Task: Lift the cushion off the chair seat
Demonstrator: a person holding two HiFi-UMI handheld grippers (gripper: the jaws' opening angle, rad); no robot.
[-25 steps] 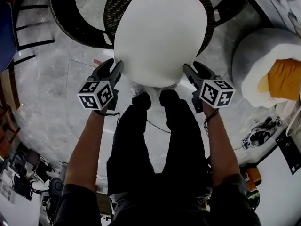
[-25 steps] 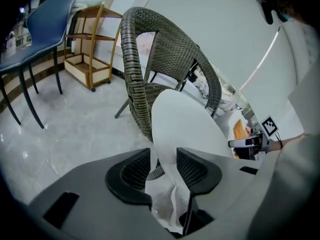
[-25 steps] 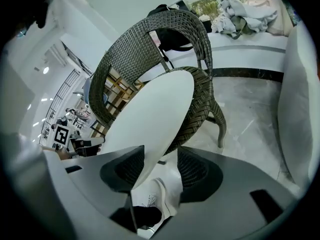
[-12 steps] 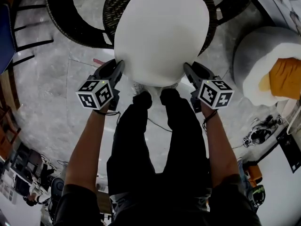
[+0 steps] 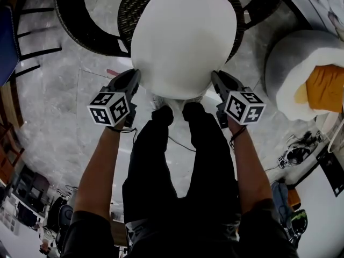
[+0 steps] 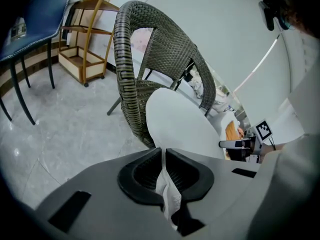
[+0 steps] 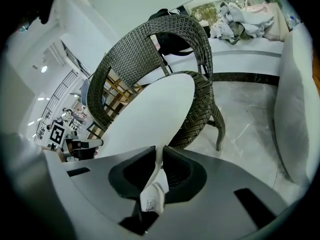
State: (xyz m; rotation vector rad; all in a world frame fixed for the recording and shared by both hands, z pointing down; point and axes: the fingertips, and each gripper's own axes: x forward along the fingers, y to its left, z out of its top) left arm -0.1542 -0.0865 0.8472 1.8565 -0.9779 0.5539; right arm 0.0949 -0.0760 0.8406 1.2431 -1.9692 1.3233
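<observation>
I hold the white cushion (image 5: 183, 36) on the wicker chair (image 5: 128, 7) seat, left gripper (image 5: 134, 76) and right gripper (image 5: 216, 77) jaws just closed, pinching its near edge at either side.

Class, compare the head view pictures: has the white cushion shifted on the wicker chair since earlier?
No. The cushion sits within the wicker chair rim as before; left tool and right tool have just been closing on its near edge.
</observation>
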